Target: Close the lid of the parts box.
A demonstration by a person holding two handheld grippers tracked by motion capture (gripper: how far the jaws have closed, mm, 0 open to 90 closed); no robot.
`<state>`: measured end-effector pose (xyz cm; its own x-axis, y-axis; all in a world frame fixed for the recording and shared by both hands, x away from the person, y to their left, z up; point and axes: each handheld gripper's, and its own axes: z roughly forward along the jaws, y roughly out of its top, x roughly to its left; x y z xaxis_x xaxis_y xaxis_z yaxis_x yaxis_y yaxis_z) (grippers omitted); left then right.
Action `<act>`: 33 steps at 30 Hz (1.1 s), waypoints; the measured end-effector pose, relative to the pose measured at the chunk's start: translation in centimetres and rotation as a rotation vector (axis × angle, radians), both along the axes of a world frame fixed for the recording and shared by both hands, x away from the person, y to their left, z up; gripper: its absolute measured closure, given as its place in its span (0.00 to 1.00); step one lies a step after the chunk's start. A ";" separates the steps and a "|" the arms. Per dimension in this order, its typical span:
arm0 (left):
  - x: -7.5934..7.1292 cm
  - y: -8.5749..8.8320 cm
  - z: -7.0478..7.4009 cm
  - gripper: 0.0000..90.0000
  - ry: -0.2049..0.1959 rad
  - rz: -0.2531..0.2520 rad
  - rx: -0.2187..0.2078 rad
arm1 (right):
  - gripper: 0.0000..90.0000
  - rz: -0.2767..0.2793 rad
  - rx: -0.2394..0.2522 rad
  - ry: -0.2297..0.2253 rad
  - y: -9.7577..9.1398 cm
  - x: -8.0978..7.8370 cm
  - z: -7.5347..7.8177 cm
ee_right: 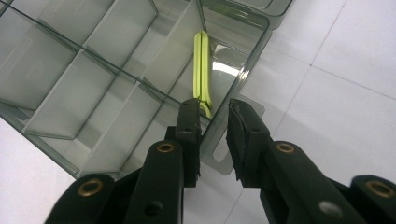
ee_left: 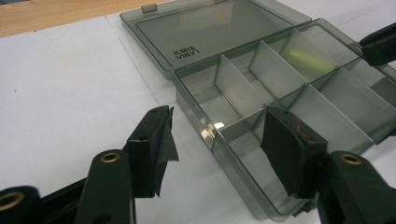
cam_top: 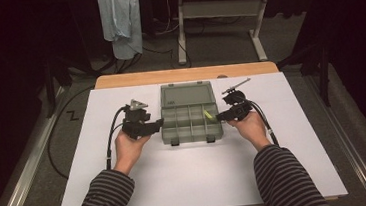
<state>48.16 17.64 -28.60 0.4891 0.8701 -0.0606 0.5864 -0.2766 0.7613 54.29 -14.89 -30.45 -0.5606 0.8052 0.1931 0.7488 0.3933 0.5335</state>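
A yellow-green clip (ee_right: 202,70) lay in the organizer box's (cam_top: 190,116) right-end compartment, its long axis running straight away from the right hand-held gripper (ee_right: 215,116), the nearer one, whose jaws, slightly parted, apparently straddled that box's wall. The left hand-held gripper (ee_left: 219,140) was spread at the box's opposite end.

left hand-held gripper (ee_left: 217,149) jaws wide apart, right hand-held gripper (ee_right: 215,116) narrowly parted

White sheet (cam_top: 202,176) covers wooden table (cam_top: 183,75). Pale blue cloth (cam_top: 122,18) hangs behind. White table frame (cam_top: 223,9) on floor.
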 end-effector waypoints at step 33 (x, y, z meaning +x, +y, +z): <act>7.6 -2.3 1.5 0.46 0.140 0.063 0.097 | 0.86 -0.001 -0.004 0.005 0.1 0.0 0.1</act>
